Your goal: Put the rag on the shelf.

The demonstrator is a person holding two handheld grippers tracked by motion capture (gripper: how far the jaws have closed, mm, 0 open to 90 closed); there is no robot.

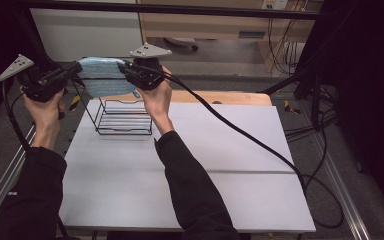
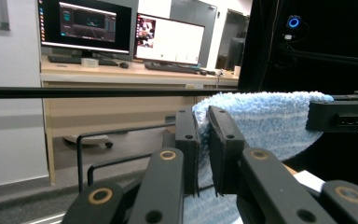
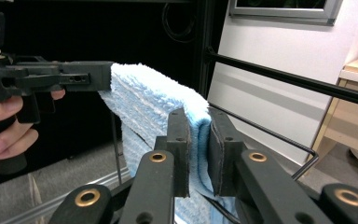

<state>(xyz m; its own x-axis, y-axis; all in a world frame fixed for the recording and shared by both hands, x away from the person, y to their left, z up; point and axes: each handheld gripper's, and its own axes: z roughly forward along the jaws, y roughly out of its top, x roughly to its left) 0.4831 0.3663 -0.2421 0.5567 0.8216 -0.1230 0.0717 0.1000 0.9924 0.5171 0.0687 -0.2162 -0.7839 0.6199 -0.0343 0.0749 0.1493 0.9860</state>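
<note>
A light blue towel hangs folded and stretched between the two grippers, held in the air above a black wire rack at the table's far left. My left gripper is shut on the towel's left end, and the cloth is pinched between its jaws in the left gripper view. At the other end, my right gripper is shut on the towel, whose folded edge sits between the pads. Each gripper view also shows the other gripper farther off, clamped on the cloth's far end.
The rack stands on a white table top with a wooden board edge behind it. A thick black cable trails from the right gripper across the table. Black frame bars cross overhead, and a desk with monitors stands beyond.
</note>
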